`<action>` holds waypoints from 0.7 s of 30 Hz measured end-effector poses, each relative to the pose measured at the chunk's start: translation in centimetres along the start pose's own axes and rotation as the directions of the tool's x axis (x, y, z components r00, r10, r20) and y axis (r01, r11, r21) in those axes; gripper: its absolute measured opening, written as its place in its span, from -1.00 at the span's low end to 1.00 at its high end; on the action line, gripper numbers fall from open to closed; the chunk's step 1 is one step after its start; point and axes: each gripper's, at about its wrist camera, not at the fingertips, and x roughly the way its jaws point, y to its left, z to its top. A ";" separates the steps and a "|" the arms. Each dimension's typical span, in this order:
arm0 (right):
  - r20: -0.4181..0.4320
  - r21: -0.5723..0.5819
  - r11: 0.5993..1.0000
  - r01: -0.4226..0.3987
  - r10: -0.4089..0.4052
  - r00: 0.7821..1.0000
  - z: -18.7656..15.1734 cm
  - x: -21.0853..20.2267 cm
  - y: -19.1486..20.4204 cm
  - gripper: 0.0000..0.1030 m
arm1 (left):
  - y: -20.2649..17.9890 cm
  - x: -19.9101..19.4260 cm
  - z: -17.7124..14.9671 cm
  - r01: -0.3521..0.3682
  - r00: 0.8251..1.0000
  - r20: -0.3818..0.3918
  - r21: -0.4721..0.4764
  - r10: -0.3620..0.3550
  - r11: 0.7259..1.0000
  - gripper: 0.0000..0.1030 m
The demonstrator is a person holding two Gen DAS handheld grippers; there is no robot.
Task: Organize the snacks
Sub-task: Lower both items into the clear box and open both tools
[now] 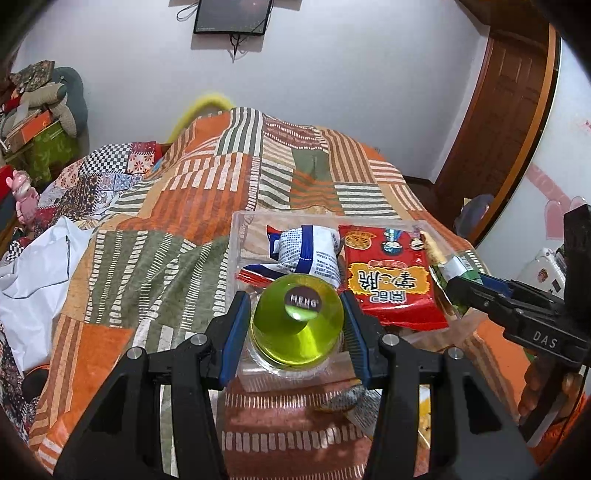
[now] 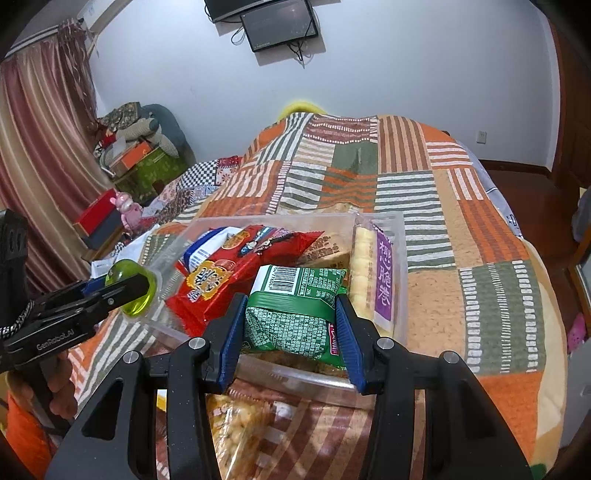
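Nearest my left gripper (image 1: 297, 314), I see a green jelly cup (image 1: 297, 325) between the blue pads (image 1: 233, 325); both pads press its sides, so the jaws are clamped on it. The cup sits at the near left corner of the clear bin (image 1: 236, 236), above its rim.

Nearest my right gripper (image 2: 291, 325), I see a green pack (image 2: 291, 314) gripped between the pads (image 2: 232, 332), barcode end pointing away. The jaws are narrow and closed on it. The pack hangs over the near edge of the bin (image 2: 400, 236). Below this gripper, in front of the bin, lies a bag of yellow puffs (image 2: 240, 435) on the quilt (image 2: 480, 258).

Past the jelly cup, inside the bin, I see a blue-white pack (image 1: 310, 251). To its right lies a red pack (image 1: 391, 280). Right of the green pack, a purple-labelled roll (image 2: 369, 273) lies along the bin's right wall.

Beyond the bin, the quilt runs to the far wall, where a screen (image 2: 284, 27) hangs.
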 end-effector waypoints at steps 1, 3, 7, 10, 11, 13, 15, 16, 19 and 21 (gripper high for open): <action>-0.004 -0.001 1.000 0.000 0.000 1.000 -0.1 0.1 0.0 -0.15 | 0.0 0.2 0.0 0.000 1.000 -0.003 0.000 0.000 1.000 -0.11; -0.014 -0.004 1.000 0.004 -0.004 1.000 -0.1 0.5 0.0 -0.15 | 0.2 0.7 0.0 -0.005 1.000 -0.013 -0.001 0.005 1.000 -0.11; -0.024 0.011 1.000 0.000 0.000 1.000 -0.3 0.5 -0.4 -0.09 | 0.6 1.6 -0.2 -0.003 0.999 -0.037 -0.007 0.003 1.000 -0.21; -0.032 0.020 1.000 -0.002 0.003 0.999 -0.3 0.4 -0.6 -0.07 | 0.5 1.2 -0.3 0.010 0.999 -0.036 -0.008 -0.010 1.000 -0.27; -0.036 0.017 1.000 -0.001 0.001 0.999 -0.4 0.4 -0.6 -0.06 | 0.4 1.0 -0.3 0.009 0.999 -0.031 -0.005 -0.010 1.000 -0.27; -0.032 0.005 1.000 0.015 -0.015 0.999 -0.5 0.2 -0.4 -0.01 | 0.1 0.4 -0.4 0.005 1.000 -0.023 0.009 -0.005 1.000 -0.27; -0.032 -0.004 1.000 0.024 -0.024 0.999 -0.7 0.0 -0.1 0.01 | -0.1 -0.1 -0.6 0.005 1.000 -0.024 0.016 -0.004 1.000 -0.27; -0.028 -0.009 1.000 0.023 -0.023 0.999 -0.7 -0.3 0.1 0.02 | -0.1 -0.2 -0.6 0.005 1.000 -0.024 0.015 -0.005 1.000 -0.27; -0.029 -0.015 1.000 0.021 -0.022 0.999 -0.8 -0.7 0.2 0.02 | -0.1 -1.0 -1.0 0.016 0.999 -0.031 0.002 -0.016 1.000 -0.25; -0.025 -0.019 1.000 0.024 -0.024 0.999 -0.9 -1.0 0.3 0.04 | -0.1 -1.5 -1.2 0.018 0.999 -0.032 -0.005 -0.018 1.000 -0.08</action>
